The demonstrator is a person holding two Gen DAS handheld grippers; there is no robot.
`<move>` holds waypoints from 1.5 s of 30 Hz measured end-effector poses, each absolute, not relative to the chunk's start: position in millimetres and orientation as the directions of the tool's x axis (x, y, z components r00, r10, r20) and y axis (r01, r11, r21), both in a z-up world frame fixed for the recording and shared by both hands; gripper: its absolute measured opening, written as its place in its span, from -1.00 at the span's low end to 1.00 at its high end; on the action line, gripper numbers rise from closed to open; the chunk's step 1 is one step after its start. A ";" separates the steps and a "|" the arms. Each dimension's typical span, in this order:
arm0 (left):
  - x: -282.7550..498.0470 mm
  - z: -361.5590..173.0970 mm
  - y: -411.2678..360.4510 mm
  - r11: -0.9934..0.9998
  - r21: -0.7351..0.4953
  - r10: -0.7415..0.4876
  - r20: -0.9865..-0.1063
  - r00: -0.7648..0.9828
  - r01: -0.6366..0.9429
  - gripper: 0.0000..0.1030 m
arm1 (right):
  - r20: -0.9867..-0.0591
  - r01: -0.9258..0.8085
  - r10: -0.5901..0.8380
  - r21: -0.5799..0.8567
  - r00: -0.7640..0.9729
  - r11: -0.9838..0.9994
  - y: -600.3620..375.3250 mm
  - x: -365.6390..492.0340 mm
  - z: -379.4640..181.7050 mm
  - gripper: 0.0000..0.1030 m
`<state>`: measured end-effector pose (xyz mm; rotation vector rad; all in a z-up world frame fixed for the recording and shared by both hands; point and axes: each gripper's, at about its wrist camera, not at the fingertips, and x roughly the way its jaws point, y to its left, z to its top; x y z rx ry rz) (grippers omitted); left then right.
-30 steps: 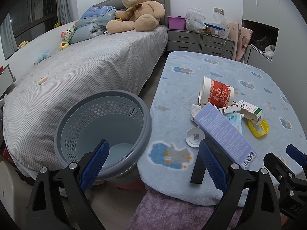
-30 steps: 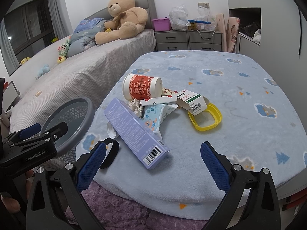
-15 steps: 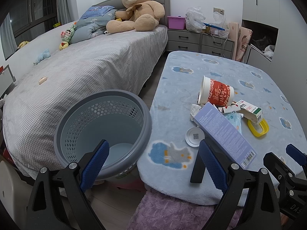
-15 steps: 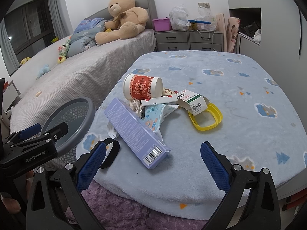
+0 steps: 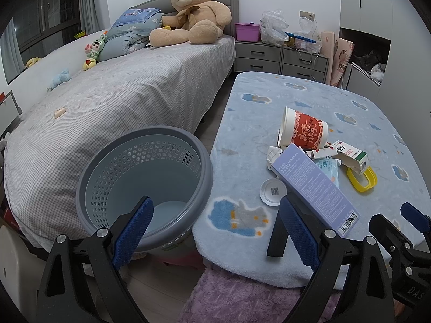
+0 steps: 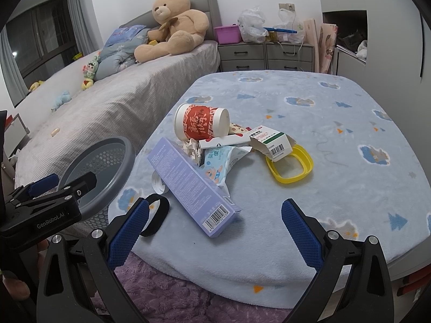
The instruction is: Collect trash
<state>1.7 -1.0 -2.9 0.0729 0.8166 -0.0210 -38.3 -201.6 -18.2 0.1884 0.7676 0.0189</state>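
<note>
A pile of trash lies on the blue blanket-covered table (image 6: 336,140): a long lilac box (image 6: 188,180), a tipped red-and-white cup (image 6: 200,123), a wipes packet (image 6: 218,161), a small white-green carton (image 6: 272,141), a yellow lid (image 6: 293,169), a white round lid (image 5: 272,191) and a black band (image 6: 155,214). A grey perforated bin (image 5: 145,183) stands on the floor left of the table. My left gripper (image 5: 215,231) is open and empty, above the gap between bin and table. My right gripper (image 6: 215,228) is open and empty at the table's near edge.
A bed (image 5: 121,99) with a large teddy bear (image 5: 194,10) runs along the left. Grey drawers (image 5: 280,56) with bags stand at the back. A purple rug (image 6: 172,296) lies below the table's near edge.
</note>
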 end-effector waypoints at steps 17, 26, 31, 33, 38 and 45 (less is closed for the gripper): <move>0.5 -3.3 3.2 0.997 0.055 0.010 -0.731 0.682 0.045 0.76 | -0.697 0.040 0.098 0.178 0.710 0.983 -202.0 -35.6 -23.1 0.88; 8.6 -15.5 11.9 0.998 0.063 0.037 -0.746 0.665 0.016 0.76 | -0.724 -0.038 0.137 0.152 0.677 0.988 -192.1 -11.3 -39.6 0.88; 17.5 -27.5 23.8 0.997 0.072 0.063 -0.765 0.641 -0.013 0.76 | -0.747 -0.087 0.130 0.097 0.652 0.991 -181.7 9.3 -57.5 0.87; 20.1 -32.5 26.8 0.997 0.075 0.073 -0.773 0.630 -0.023 0.76 | -0.748 -0.105 0.118 0.065 0.653 0.992 -176.6 16.4 -61.9 0.86; 22.4 -36.4 30.8 0.996 0.077 0.083 -0.782 0.618 -0.036 0.76 | -0.752 -0.122 0.075 -0.007 0.655 0.992 -166.0 31.0 -70.1 0.67; 26.5 -45.8 29.6 0.998 0.060 0.064 -0.801 0.596 -0.026 0.76 | -0.770 -0.153 0.051 -0.061 0.636 0.986 -154.0 41.8 -80.9 0.41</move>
